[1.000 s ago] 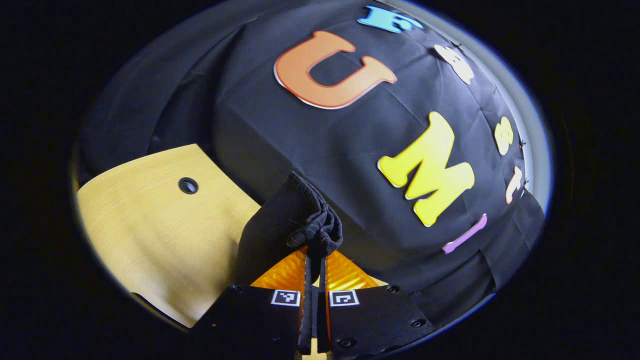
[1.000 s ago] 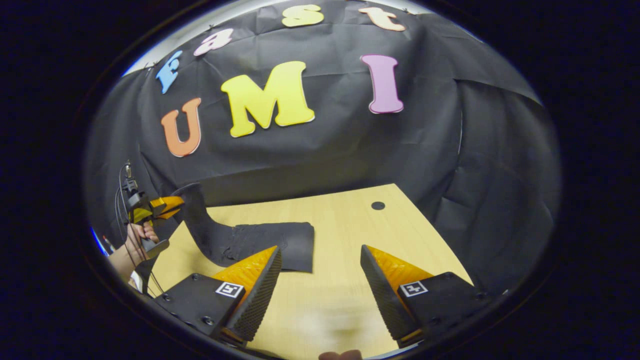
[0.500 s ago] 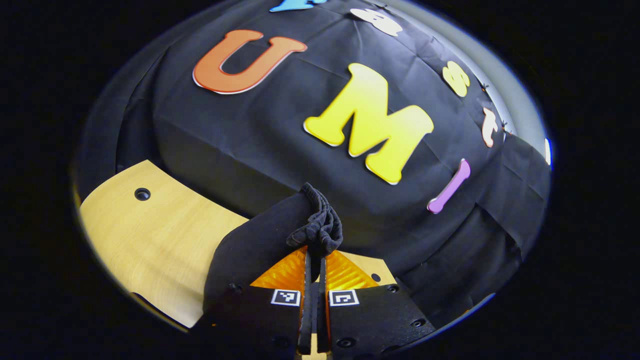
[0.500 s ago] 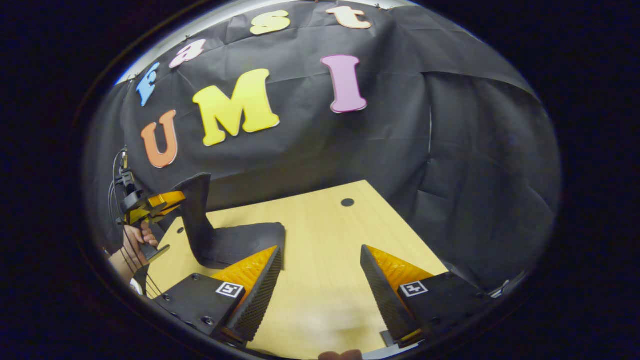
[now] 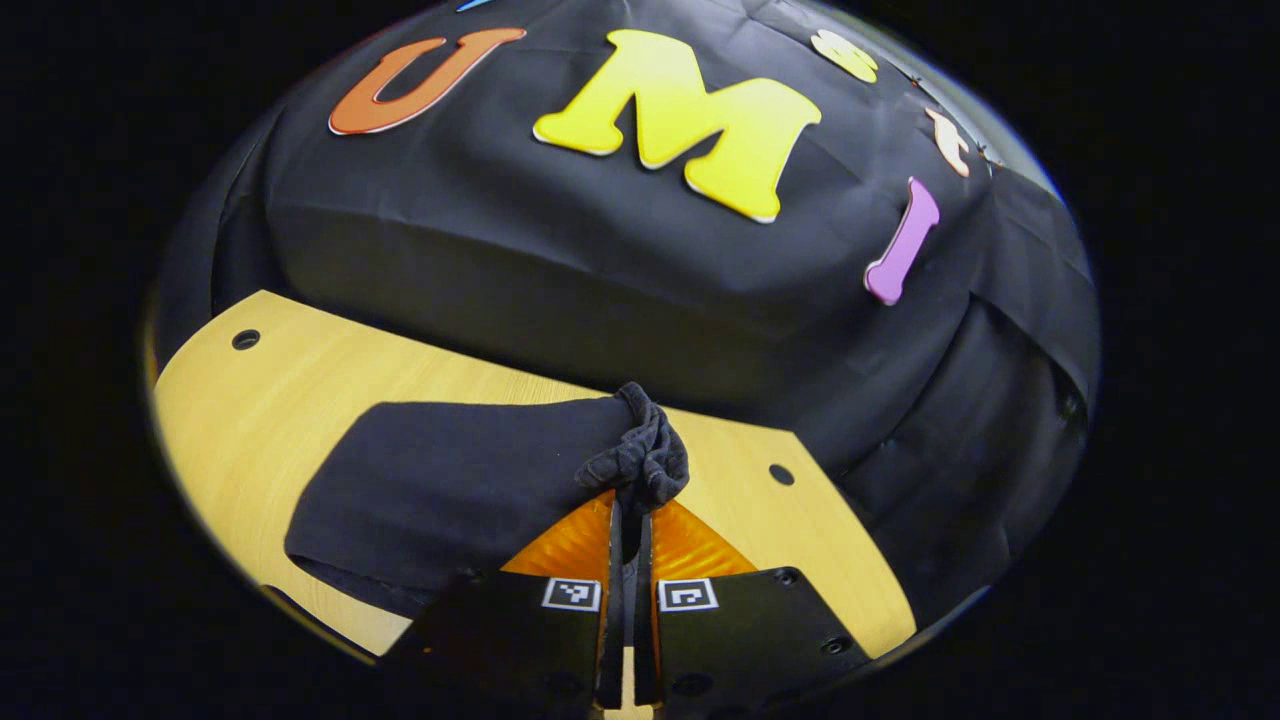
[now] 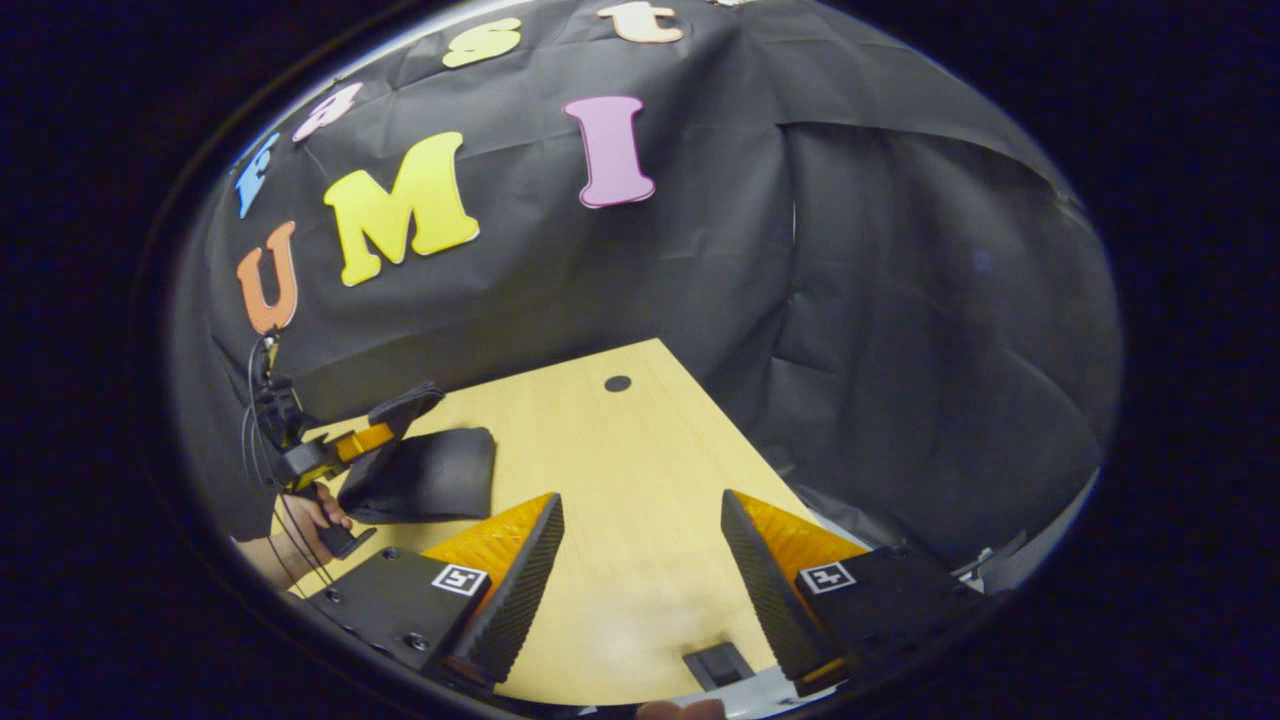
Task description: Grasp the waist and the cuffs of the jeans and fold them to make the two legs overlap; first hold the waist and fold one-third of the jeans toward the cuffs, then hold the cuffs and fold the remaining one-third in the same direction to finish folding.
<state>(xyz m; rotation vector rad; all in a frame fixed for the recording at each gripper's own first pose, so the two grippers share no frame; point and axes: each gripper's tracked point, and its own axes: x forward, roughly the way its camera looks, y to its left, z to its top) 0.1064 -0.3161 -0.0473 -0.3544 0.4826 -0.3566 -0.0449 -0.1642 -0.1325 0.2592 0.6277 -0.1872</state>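
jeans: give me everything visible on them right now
The jeans are black, matte denim as far as it looks, folded into a flat rectangular stack lying on the light wooden table. One bunched, seamed end, probably the cuffs, is pinched in the left tool, both fingers shut on it. In the right gripper view that end arches slightly above the stack. The open right tool is apart from them.

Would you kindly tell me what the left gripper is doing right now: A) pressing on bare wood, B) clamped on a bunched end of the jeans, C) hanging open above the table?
B: the left gripper has its fingers closed on a bunched end of the jeans.
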